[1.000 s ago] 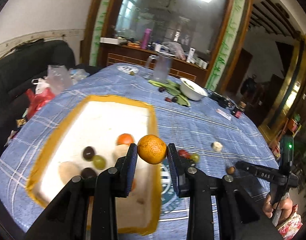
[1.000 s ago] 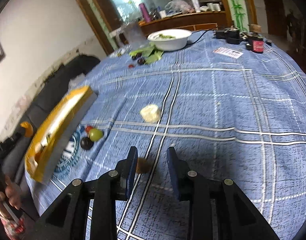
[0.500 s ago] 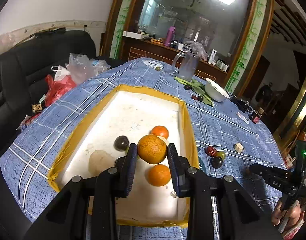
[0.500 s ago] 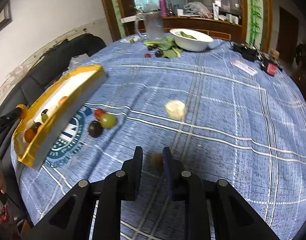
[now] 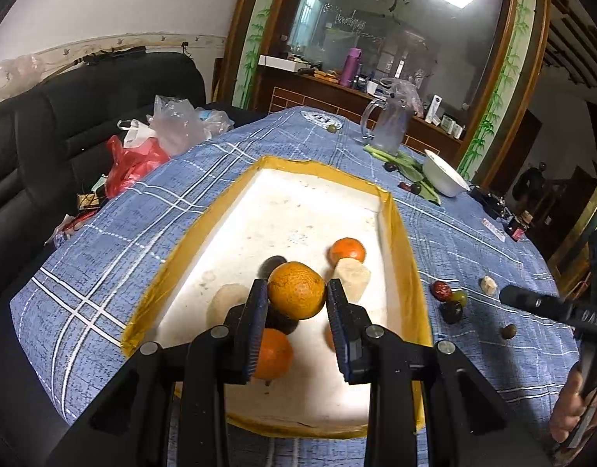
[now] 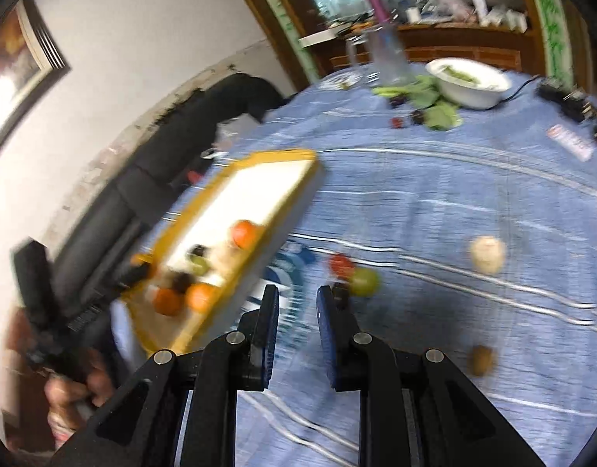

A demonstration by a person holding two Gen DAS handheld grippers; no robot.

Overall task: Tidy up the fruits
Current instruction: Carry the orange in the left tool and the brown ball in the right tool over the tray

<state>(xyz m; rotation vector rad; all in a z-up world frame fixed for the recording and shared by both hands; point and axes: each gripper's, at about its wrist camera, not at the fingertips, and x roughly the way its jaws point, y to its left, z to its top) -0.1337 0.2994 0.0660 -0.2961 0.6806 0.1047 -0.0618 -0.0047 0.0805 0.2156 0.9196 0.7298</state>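
My left gripper point(image 5: 297, 295) is shut on an orange point(image 5: 296, 290) and holds it above the near end of the yellow-rimmed white tray point(image 5: 399, 233). In the tray lie more oranges point(image 5: 347, 250), a pale chunk point(image 5: 352, 278) and dark fruits. My right gripper point(image 6: 297, 299) is empty, its jaws narrowly apart, above the blue checked cloth beside the tray point(image 6: 286, 155). Ahead of it lie a red fruit point(image 6: 341, 264), a green fruit point(image 6: 363, 281) and a dark fruit. A small brown fruit point(image 6: 480, 359) lies to its right and also shows in the left wrist view point(image 5: 508, 330). The right view is blurred.
A pale chunk point(image 6: 488, 253) lies on the cloth. A white bowl point(image 5: 444, 173), green leaves point(image 6: 434, 111) and a glass jug point(image 5: 390, 126) stand at the far side. A black sofa point(image 5: 64, 116) with plastic bags point(image 5: 142, 151) is left of the table.
My left gripper has carried the orange further over the tray. My right gripper has swung left and lifted away from the small brown fruit, which stays on the cloth.
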